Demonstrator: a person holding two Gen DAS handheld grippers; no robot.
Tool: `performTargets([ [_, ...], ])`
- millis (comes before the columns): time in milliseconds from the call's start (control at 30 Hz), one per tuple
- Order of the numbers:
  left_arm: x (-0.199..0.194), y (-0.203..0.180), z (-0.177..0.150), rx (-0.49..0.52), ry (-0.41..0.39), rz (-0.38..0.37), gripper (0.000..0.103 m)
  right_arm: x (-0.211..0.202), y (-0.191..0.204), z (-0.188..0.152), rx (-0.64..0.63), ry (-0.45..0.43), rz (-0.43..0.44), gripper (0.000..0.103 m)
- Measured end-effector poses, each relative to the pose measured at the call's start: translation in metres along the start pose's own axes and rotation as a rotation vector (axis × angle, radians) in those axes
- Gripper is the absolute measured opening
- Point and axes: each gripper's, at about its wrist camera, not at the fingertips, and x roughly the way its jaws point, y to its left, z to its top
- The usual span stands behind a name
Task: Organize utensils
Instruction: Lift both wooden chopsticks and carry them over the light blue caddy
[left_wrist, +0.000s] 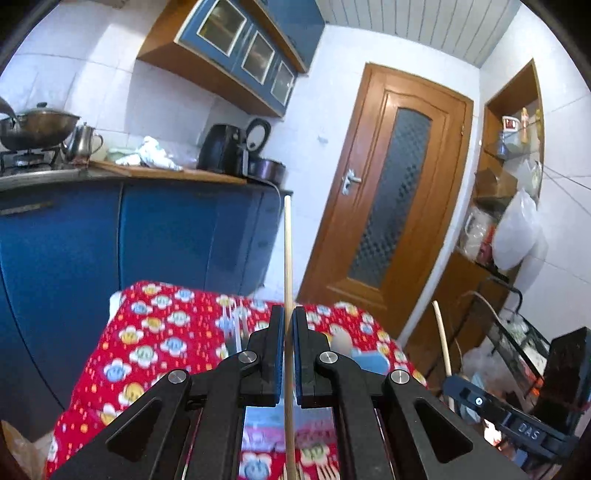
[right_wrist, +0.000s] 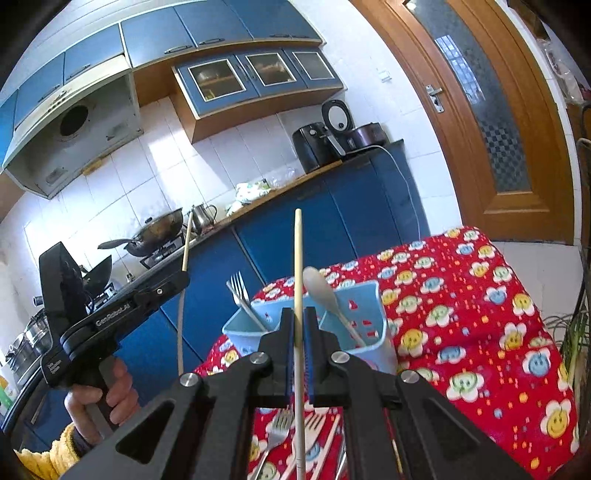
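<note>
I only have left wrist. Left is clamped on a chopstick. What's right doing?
Observer: The right gripper is shut on its own chopstick, tip pointing up.
Operator: Is the holder in reach?
Observer: A light blue utensil holder stands on the red cloth just beyond the right gripper.
Operator: Anything in it?
Observer: A fork in the left compartment, a spoon in the right.

tablecloth (right_wrist: 480, 314): red, smiley flowers | caddy (right_wrist: 373, 314): light blue | chopstick (right_wrist: 298, 295): pale wood

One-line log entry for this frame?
left gripper: shut on chopstick | right gripper: shut on second chopstick | blue caddy: ahead
</note>
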Motion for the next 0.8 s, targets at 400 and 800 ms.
performTargets([
  [400, 0.034, -0.001, 0.014, 0.025, -0.11, 0.065, 0.004, 0.032, -0.003, 0.027, -0.053, -0.06, -0.003, 0.006],
  [800, 0.064, 0.008, -0.008, 0.055, -0.126, 0.123, 0.004, 0.073, -0.01, 0.041, -0.108, -0.147, -0.044, 0.006],
])
